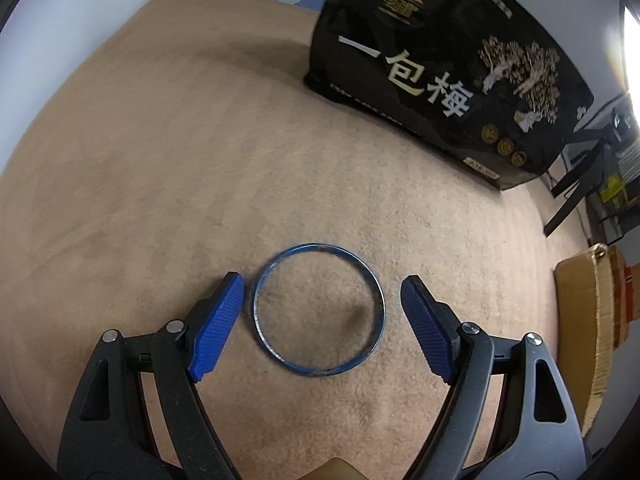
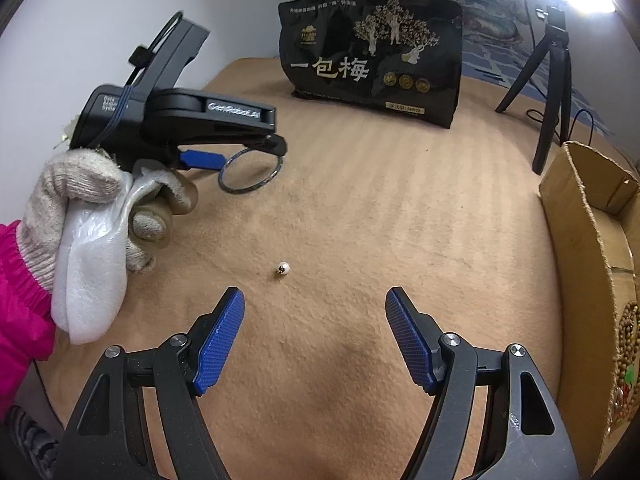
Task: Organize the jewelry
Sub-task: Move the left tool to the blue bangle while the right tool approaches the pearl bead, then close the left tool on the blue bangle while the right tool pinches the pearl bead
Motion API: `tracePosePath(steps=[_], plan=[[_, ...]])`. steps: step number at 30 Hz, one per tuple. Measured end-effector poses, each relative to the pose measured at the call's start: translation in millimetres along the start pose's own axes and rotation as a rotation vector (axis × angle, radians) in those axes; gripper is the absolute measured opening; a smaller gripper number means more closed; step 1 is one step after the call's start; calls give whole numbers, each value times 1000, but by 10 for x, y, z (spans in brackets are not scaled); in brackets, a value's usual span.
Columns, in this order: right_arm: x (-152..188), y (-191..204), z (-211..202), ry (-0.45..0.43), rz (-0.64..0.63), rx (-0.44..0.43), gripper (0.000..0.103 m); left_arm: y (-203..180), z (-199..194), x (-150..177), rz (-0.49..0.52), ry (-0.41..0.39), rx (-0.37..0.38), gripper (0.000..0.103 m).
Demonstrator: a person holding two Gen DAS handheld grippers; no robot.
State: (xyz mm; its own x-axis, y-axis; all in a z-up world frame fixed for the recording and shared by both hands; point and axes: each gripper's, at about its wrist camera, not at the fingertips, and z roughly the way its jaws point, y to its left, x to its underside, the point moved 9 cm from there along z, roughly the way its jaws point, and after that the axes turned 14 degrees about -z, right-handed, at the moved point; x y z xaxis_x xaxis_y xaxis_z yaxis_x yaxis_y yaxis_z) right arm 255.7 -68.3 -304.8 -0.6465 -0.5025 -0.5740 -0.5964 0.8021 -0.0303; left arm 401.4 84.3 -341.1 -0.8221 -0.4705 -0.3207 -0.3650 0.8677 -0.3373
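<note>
A blue bangle (image 1: 256, 312) lies flat on the tan blanket (image 1: 160, 160), between the open blue fingers of my left gripper (image 1: 320, 312), which straddles it without closing. The right wrist view shows the same bangle (image 2: 224, 178) under the left gripper (image 2: 244, 158), held by a gloved hand. A small pearl earring (image 2: 283, 269) lies on the blanket just ahead of my right gripper (image 2: 315, 324), which is open and empty.
A black snack bag (image 2: 372, 60) stands at the back. A cardboard box (image 2: 588, 248) with wooden beads (image 2: 626, 344) is at the right edge. A black tripod (image 2: 552, 80) stands behind it. The gloved hand also holds white foam (image 2: 88, 264).
</note>
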Motion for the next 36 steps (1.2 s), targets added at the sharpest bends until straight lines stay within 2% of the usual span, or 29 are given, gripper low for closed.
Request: tracePosePath(steps=[9,12,14,20,23,25,30,36], plan=[[-53,110,167,7,-25,-2,63,-157,145,53,110,-39,-104,82],[-69,134,248,15,-25,-1,53,-204,179,73,137,-50,-130,78],[-90,149,304,17,-26,4,51,-242,196,85,162,-62,-145,74],[-133,210,417,28,-55,28,37,-302,223,100,189,-61,-138,74],[-148,241,456,32,-72,42,25,-256,204,103,196,-62,-136,74],[-157,256,463,34,-84,54,9,-209,178,90,196,-61,-134,74],[-192,279,437,42,-77,50,7,-37,77,61,196,-59,-139,74],[-278,262,252,12,-66,60,7,145,-150,-2,161,-79,-146,74]])
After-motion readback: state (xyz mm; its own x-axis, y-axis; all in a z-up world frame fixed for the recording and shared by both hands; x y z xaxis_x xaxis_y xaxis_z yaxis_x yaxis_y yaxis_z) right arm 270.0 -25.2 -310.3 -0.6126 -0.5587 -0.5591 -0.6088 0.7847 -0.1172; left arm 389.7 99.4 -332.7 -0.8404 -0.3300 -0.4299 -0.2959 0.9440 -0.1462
